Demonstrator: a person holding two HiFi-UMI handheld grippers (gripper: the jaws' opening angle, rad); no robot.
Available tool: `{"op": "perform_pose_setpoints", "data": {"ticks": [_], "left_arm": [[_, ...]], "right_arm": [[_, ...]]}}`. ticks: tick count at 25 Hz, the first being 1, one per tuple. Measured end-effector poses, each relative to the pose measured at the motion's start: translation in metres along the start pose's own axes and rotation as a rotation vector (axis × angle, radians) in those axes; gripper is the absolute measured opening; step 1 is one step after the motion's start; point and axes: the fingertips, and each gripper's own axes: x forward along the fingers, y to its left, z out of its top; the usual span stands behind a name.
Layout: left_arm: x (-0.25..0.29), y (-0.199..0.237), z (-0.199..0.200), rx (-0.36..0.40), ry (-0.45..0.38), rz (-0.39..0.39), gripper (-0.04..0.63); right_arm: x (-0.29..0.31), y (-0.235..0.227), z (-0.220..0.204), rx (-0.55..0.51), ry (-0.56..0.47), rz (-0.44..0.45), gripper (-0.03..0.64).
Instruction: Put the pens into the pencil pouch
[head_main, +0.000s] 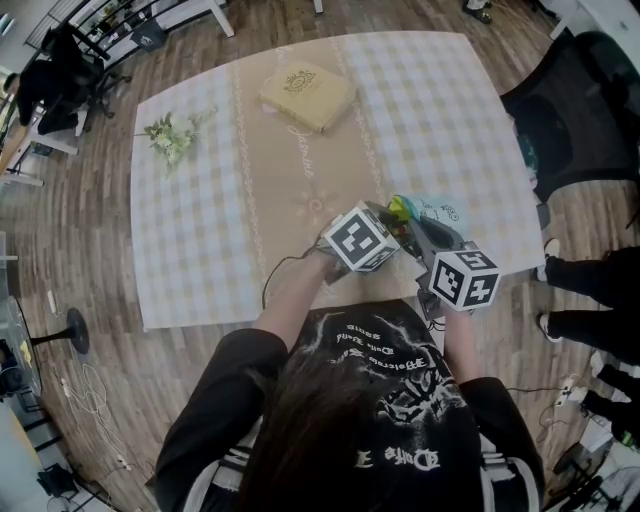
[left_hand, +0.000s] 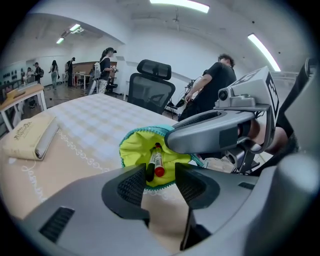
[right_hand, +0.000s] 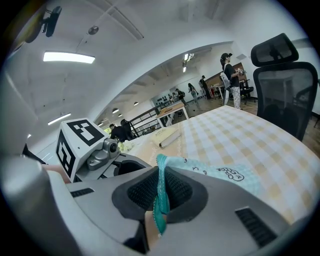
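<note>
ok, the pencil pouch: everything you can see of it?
Soft fabric pouch: pale blue outside with small doodle prints, lime-yellow lining, teal zipper edge. Its mouth is held open toward the left gripper, whose jaws stand apart short of it. The right gripper pinches the zipper edge; the body trails onto the checked tablecloth. Inside lie a red-capped pen and a black-capped pen.

Two pens, one black-capped (left_hand: 149, 172) and one red-capped (left_hand: 159, 170). One pouch (left_hand: 131, 149) with a yellow-green lining. One notebook (head_main: 307, 94) and one flower sprig (head_main: 170, 137). One table (head_main: 450, 120) under one checked cloth. Two grippers, left (left_hand: 159, 183) and right (right_hand: 160, 192), with two marker cubes, one on the left (head_main: 360, 238) and one on the right (head_main: 465, 277).
</note>
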Motion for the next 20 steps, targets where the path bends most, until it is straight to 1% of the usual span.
{"op": "perform_pose_setpoints", "data": {"ticks": [3,7,14,17,19,20], "left_arm": [[-0.008,-0.001,-0.001,-0.025,-0.040,-0.014,0.240],[-0.022,0.004,-0.005,-0.090,-0.119,-0.002,0.245],[-0.059,0.033,-0.010,-0.287,-0.328,0.084,0.242],[-0.073,0.042,-0.015,-0.321,-0.385,0.102,0.207],[-0.083,0.046,-0.018,-0.341,-0.434,0.103,0.177],[-0.088,0.050,-0.019,-0.357,-0.463,0.116,0.149]], "right_arm": [[-0.002,-0.001,0.002,0.007,-0.008,0.000,0.040],[-0.002,-0.004,0.005,0.001,-0.015,-0.006,0.040],[-0.008,-0.013,0.016,-0.016,-0.043,-0.032,0.040],[-0.009,-0.020,0.023,-0.043,-0.054,-0.055,0.040],[-0.009,-0.025,0.030,-0.088,-0.051,-0.077,0.040],[-0.008,-0.027,0.034,-0.113,-0.048,-0.088,0.040]]}}
